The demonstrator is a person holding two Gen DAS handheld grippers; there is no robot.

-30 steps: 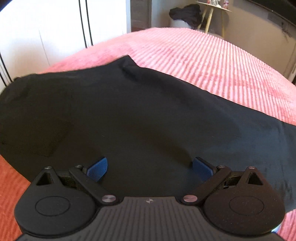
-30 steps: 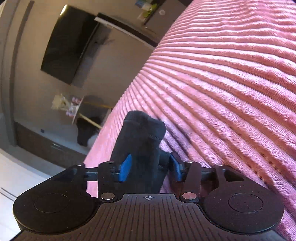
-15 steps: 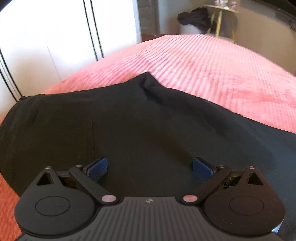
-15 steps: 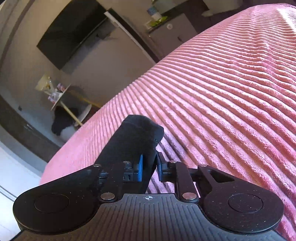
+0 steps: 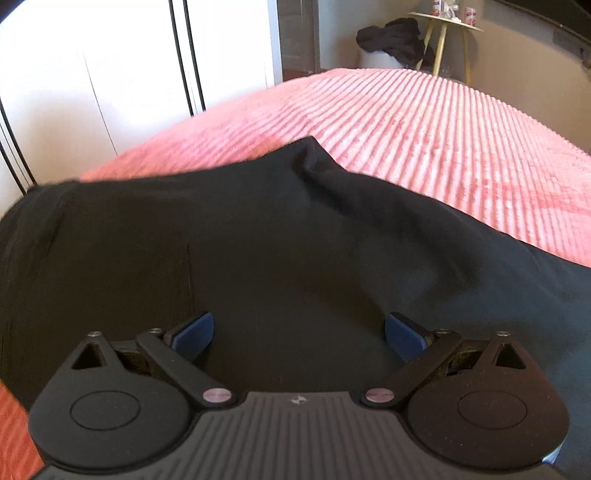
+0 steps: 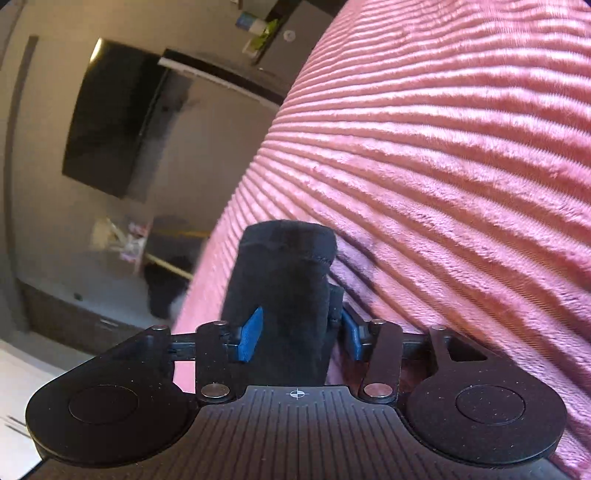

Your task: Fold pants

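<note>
Black pants (image 5: 295,240) lie spread across a pink ribbed bedspread (image 5: 424,122), with a raised point of fabric at their far edge. My left gripper (image 5: 299,336) hovers low over the middle of them, open, with nothing gripped between its blue pads. In the right wrist view a bunched end of the pants (image 6: 280,266) stands up between the blue pads of my right gripper (image 6: 300,336). Its jaws are closing on that fabric, which is held off the bedspread (image 6: 443,166).
White wardrobe doors (image 5: 129,74) stand beyond the bed's far left side. A small table with yellow legs (image 5: 447,29) and a dark heap of clothes (image 5: 391,37) are behind the bed. A dark screen (image 6: 110,122) hangs on the wall.
The left gripper has slid across the pants, still open. The right view has rolled, and the bunched fabric has stayed between the right pads.
</note>
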